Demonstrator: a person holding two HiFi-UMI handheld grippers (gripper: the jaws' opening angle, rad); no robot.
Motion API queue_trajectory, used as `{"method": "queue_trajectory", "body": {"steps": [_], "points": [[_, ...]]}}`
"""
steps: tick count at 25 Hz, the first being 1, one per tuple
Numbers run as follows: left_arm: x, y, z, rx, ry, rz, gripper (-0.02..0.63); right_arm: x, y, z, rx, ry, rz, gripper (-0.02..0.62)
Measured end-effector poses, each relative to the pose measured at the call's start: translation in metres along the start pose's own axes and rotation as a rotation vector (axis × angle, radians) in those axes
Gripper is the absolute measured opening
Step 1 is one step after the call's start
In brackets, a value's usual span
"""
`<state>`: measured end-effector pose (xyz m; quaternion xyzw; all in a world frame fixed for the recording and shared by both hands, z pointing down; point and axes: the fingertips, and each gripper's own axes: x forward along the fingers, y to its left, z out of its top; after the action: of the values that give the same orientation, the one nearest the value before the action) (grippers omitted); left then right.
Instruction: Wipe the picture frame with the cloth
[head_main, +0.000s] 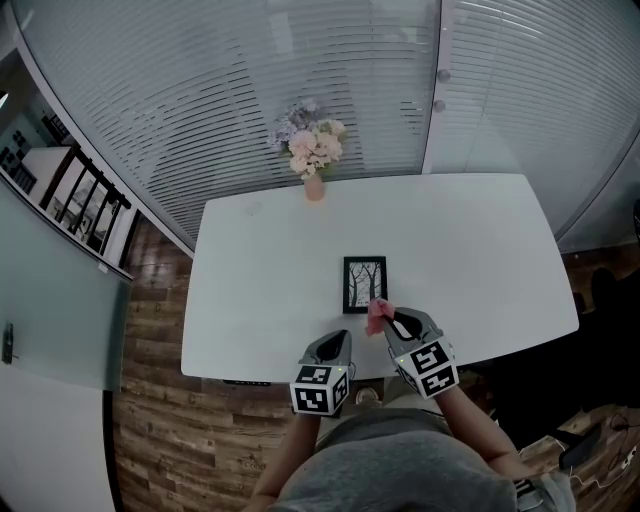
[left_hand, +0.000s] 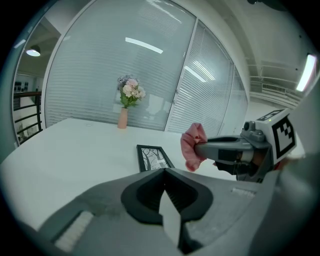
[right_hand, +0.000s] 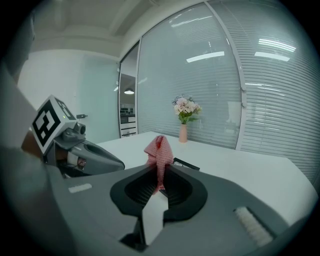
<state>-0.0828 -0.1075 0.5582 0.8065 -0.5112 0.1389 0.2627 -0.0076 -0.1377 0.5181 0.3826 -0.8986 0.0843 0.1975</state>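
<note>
Cloth (head_main: 377, 316) bunches up from your right gripper (head_main: 385, 318), whose jaws pinch tight on it, at the near edge of the picture frame (head_main: 365, 284) lying flat on the white table (head_main: 260, 290). Whether cloth touches frame is unclear. Your left gripper (head_main: 338, 338) hangs beside, jaws together on nothing. The right gripper view shows only 1 frame corner.

No word, number or brand can be read. The left cube (head_main: 318, 388) behind the left gripper (head_main: 340, 340) and the right cube (head_main: 430, 367) behind the right gripper (head_main: 389, 320) bear black-and-white square markers, which are patterns, not letters. The picture frame (head_main: 365, 284), just ahead of the right claw, shows bare trees. The cloth (head_main: 376, 314) pinched in that claw shows no label.
</note>
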Motion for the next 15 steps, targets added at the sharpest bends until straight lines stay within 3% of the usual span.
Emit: {"method": "queue_trajectory", "body": {"steps": [15], "points": [[0.0007, -0.0018, 0.0049, -0.006, -0.008, -0.005, 0.004, 0.0039, 0.0003, 0.0044, 0.017, -0.007, 0.031, 0.037]]}}
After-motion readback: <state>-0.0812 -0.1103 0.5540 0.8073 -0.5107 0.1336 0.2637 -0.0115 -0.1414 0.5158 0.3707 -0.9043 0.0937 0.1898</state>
